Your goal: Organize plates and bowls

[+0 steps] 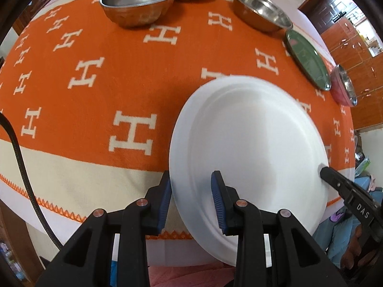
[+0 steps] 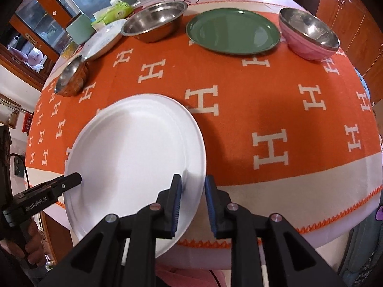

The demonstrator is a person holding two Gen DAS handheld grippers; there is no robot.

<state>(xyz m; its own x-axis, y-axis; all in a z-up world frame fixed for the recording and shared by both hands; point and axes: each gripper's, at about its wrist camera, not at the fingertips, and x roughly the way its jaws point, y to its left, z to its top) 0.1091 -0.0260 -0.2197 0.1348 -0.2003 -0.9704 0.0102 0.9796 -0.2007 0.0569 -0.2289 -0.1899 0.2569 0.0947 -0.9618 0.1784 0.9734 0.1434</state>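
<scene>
A plain white plate (image 1: 251, 131) (image 2: 134, 143) hangs over the near part of the orange cloth, its near side past the table's edge. My left gripper (image 1: 191, 175) pinches the plate's left rim, one blue pad on top and one outside the edge. On the opposite rim sits my right gripper (image 2: 192, 177), and the rim fills the gap between its pads. Each view also shows the other gripper's finger (image 1: 332, 177) (image 2: 71, 179) on the plate's far side.
Along the back stand a small steel bowl (image 2: 71, 76), a patterned white plate (image 2: 103, 40), a wide steel bowl (image 2: 155, 21), a green plate (image 2: 232, 31) and a pink bowl (image 2: 308, 35) with a steel one inside. The cloth (image 2: 263, 95) is bare mid-table.
</scene>
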